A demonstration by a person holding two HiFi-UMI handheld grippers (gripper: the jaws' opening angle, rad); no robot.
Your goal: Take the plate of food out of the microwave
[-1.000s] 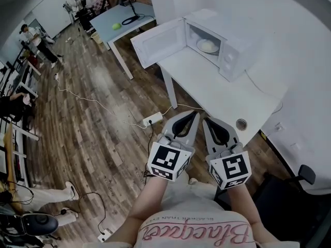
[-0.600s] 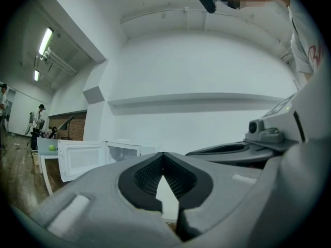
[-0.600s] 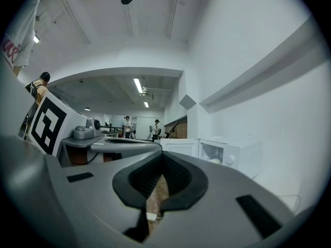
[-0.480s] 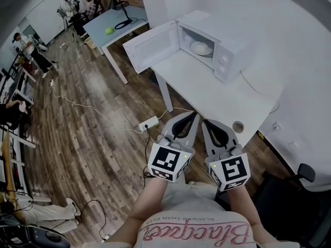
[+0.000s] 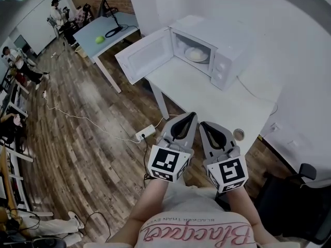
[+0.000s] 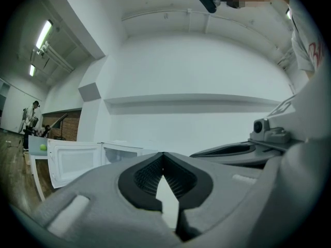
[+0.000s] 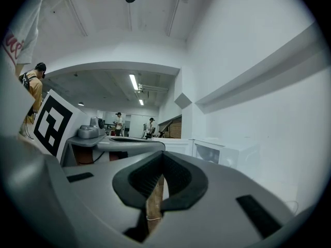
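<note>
Standing back from the white bench (image 5: 217, 99), you hold both tools level and side by side, well apart from the white microwave oven (image 5: 230, 37) at its far end. The left tool (image 5: 190, 117) is closed with nothing between its jaws, and the right tool (image 5: 204, 125) is closed and empty too. The white round plate of food (image 5: 196, 54) sits inside the open cavity.

Risks, as I judge them:
- Reaching in with the jaws together would push the plate deeper instead of gripping its rim, so open up before you arrive.
- The white microwave door (image 5: 139, 61) is swung wide to the left of the cavity, and your left tool could knock it.
- A one-sided grip may tip the plate and spill the food.
- The white power strip (image 5: 145, 133) and its cable lie on the wooden floor (image 5: 77, 138) near your path, so mind your feet.
</note>
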